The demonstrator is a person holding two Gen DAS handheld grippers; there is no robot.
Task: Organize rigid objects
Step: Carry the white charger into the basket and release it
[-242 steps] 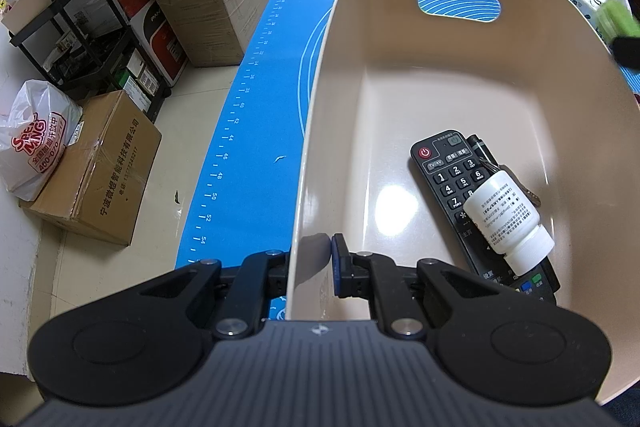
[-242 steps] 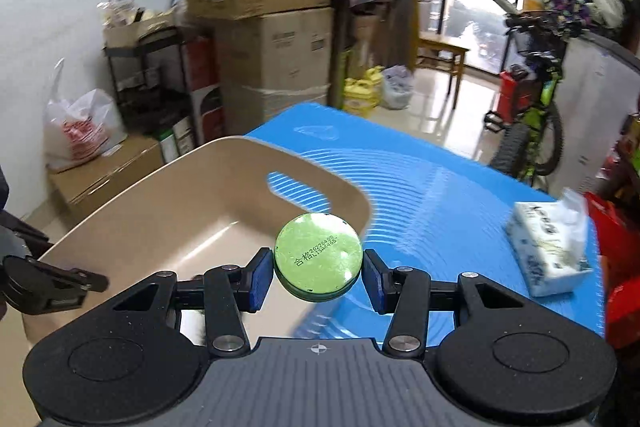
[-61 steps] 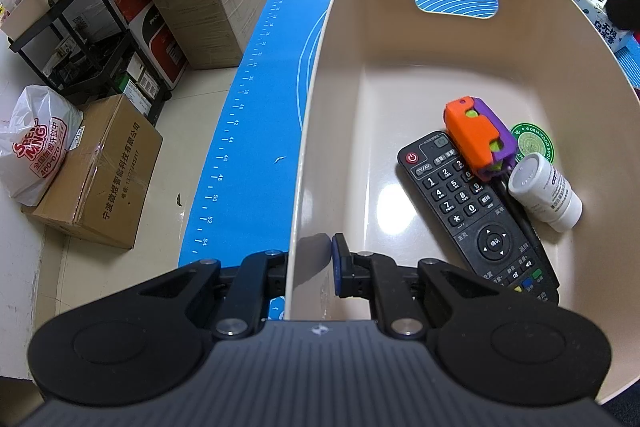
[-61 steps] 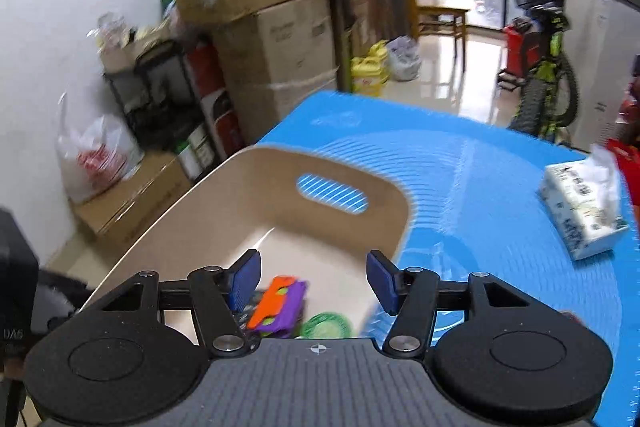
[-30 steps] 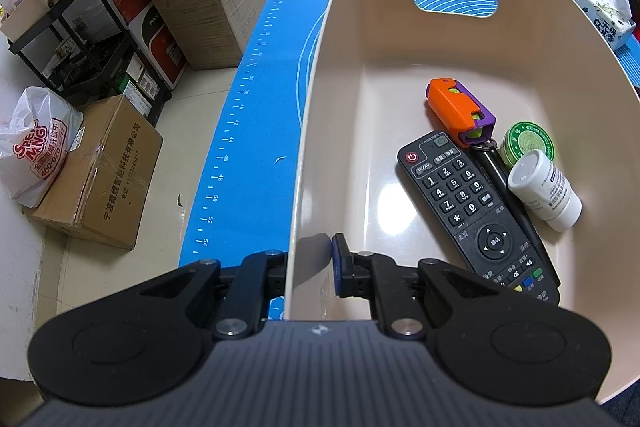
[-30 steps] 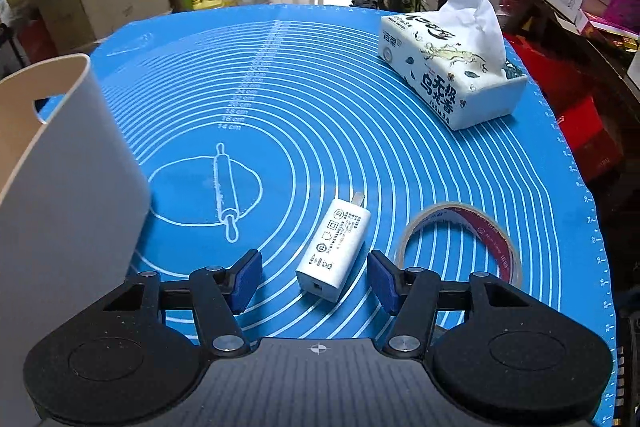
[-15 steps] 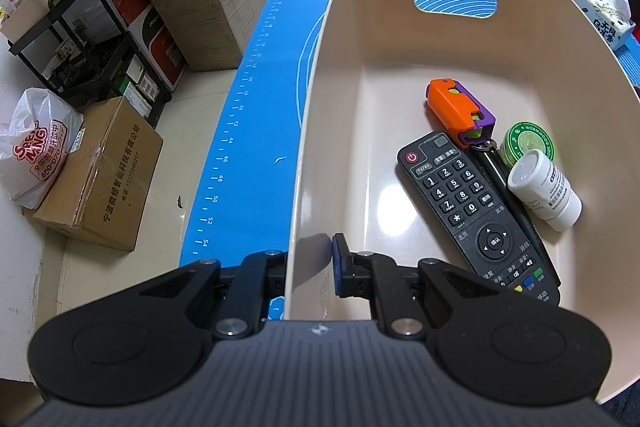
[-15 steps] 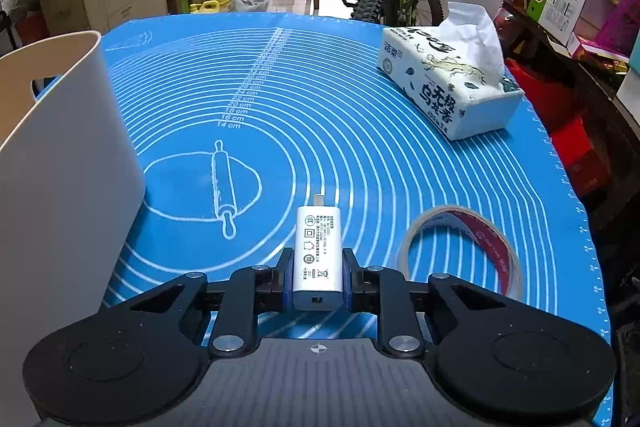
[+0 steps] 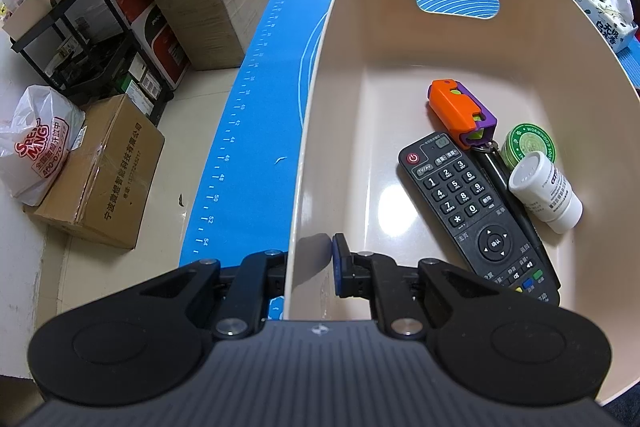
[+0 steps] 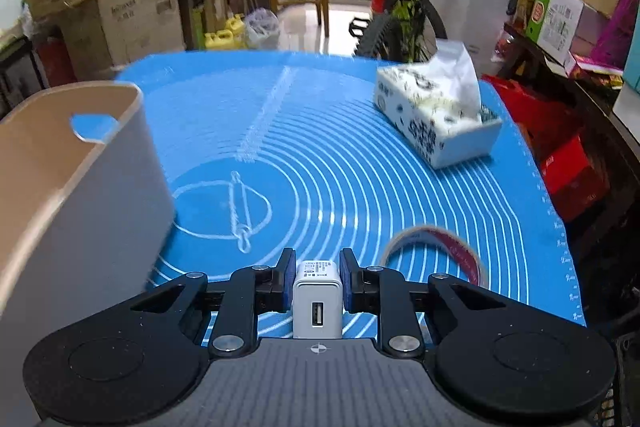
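The right gripper (image 10: 317,281) is clamped on a small white USB charger (image 10: 317,297), its blue pads pressed flat against both sides, the port end facing back toward the camera; the charger is held clear above the blue mat (image 10: 344,155); just beyond it on the right lies a roll of tape (image 10: 460,247), flat on the mat; farther off, near the mat's far right edge, sits a tissue pack (image 10: 432,115) with a tissue sticking up; a bicycle (image 10: 404,7) stands behind the table.

On the other side, the left gripper (image 9: 308,267) is pinched on the near wall of the beige bin (image 9: 296,187), one finger outside and one inside; the bin rests on the mat; inside it, nearest, lies a black remote (image 9: 476,215); a dark pen (image 9: 508,187) runs along its right edge; beside that lies a white pill bottle (image 9: 546,191) on its side, touching a round green tin (image 9: 530,147); an orange and purple toy (image 9: 462,113) lies beyond; the cut-out handle (image 9: 458,1) is in the far wall.
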